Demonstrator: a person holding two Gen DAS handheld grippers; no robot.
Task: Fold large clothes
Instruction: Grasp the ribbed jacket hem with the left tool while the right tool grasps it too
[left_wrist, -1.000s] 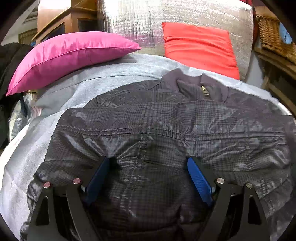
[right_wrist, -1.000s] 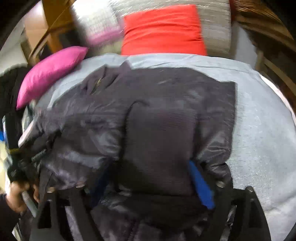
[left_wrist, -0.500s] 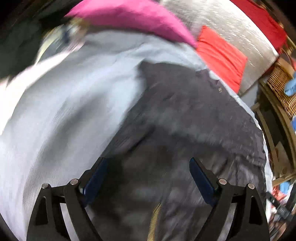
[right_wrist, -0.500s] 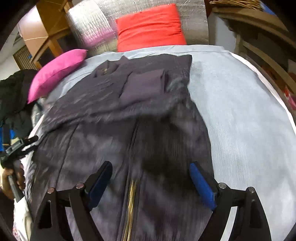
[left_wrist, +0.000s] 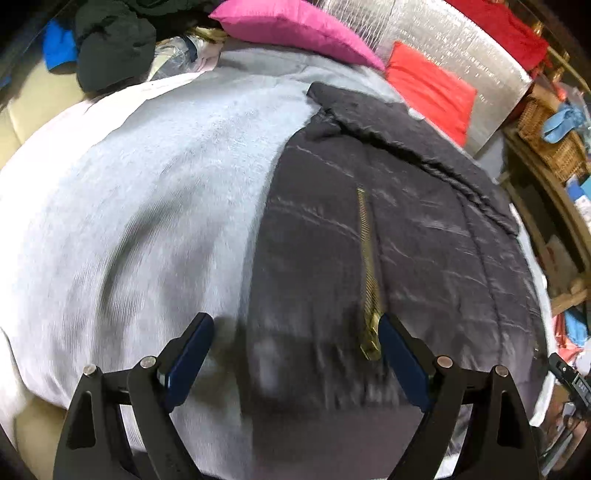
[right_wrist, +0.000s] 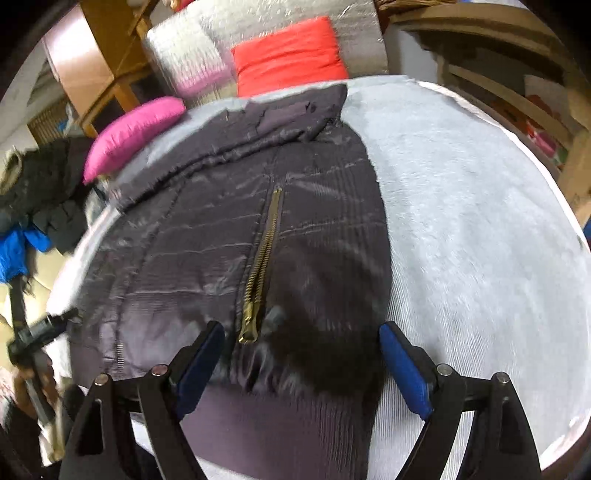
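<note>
Jacket: a dark quilted jacket (left_wrist: 399, 236) lies spread on the bed's grey cover (left_wrist: 155, 192), front up, its collar end toward the head edge of the bed and its hem at the near edge.
Zip: a brass zip (right_wrist: 264, 266) runs down the middle of the jacket; its lower end lies near the hem.
Folded part: a band of the same dark cloth lies across the jacket near the collar end (right_wrist: 236, 147).
Left gripper: the left gripper (left_wrist: 291, 362) has its jaws wide apart and clamps nothing; it hangs over the jacket's hem, one blue pad above the grey cover, the other just beside the zip's lower end.
Right gripper: the right gripper (right_wrist: 301, 362) is likewise spread wide and empty, over the hem beside the zip's end; its outer pad is above the grey cover.
Pillows: a pink pillow (left_wrist: 295, 27) and a red pillow (right_wrist: 288, 55) sit at the head edge of the bed.
Beside the bed: dark clothes (left_wrist: 114, 48) are heaped beyond the far corner.
</note>
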